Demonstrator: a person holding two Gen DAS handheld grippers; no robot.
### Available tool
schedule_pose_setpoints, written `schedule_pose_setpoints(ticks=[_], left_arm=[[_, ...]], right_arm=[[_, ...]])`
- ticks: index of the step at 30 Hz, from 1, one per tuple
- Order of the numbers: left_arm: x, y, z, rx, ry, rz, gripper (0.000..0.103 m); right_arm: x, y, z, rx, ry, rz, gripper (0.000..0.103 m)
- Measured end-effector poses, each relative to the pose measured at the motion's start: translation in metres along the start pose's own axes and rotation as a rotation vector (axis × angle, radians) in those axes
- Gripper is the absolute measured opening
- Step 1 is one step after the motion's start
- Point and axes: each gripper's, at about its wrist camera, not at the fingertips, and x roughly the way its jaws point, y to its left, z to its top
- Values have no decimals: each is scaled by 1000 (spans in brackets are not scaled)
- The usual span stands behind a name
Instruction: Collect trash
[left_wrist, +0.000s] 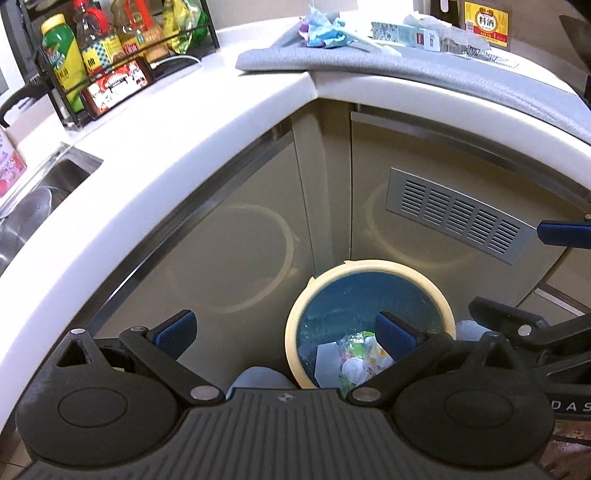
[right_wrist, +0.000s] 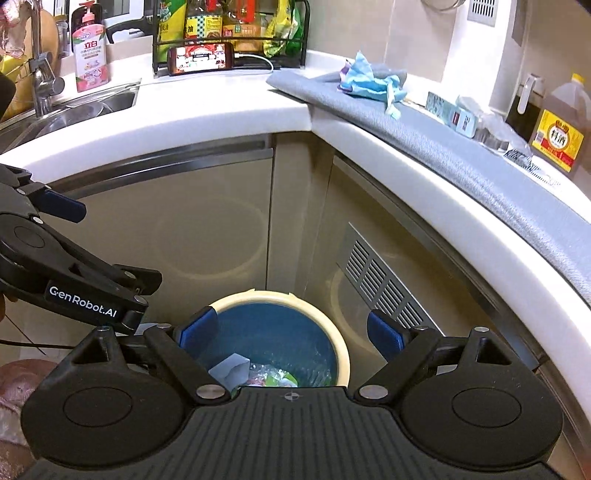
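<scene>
Ribbed black gripper (right_wrist: 291, 332) — jaws apart over round cream-rimmed bin (right_wrist: 341, 354).

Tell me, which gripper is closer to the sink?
Left. The left gripper hangs toward the sink; the right gripper is farther away, above the bin.

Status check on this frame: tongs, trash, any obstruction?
Left tongs and right tongs open, empty. Bin on floor holds scraps; blue crumpled trash on the counter mat. Nothing blocking.

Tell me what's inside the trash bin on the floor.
The bin has a blue liner holding a white paper scrap and crumpled wrappers. The gripper body covers its near part, so anything there or underneath stays unseen.
</scene>
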Motion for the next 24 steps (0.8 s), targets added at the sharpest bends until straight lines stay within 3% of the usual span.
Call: schedule_pose_setpoints(ticks=[24], left_arm=[[-3, -6, 0, 39, -18, 5, 103]], right_arm=[[-3, -1, -4, 2, -5, -14, 92]])
